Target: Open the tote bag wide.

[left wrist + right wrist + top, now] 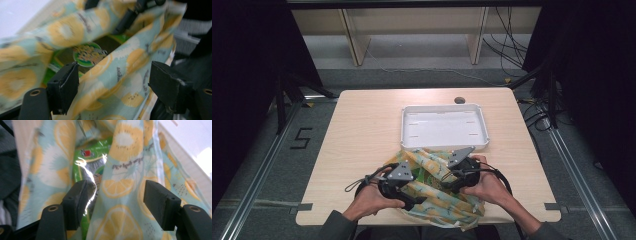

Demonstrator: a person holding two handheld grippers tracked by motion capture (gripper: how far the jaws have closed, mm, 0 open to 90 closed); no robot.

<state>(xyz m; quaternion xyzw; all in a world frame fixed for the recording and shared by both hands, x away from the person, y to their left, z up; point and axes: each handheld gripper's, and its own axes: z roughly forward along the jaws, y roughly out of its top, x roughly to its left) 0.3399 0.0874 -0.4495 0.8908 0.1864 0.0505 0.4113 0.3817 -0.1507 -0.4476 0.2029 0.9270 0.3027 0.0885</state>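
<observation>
Both grippers, left and right, are hovering with fingers wide over the bag; ungripped, it may be sagging shut over the packet.

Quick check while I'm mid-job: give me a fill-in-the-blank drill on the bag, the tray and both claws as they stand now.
1. The lemon-print fabric bag lies at the table's ____ edge, by the person.
2. The white rectangular plastic tray beyond the bag is ____.
3. Inside the bag shows a glossy ____ packet.
4. The left claw and right claw both stand ____, fabric between the pads.

Missing words: near; empty; green; open
</observation>
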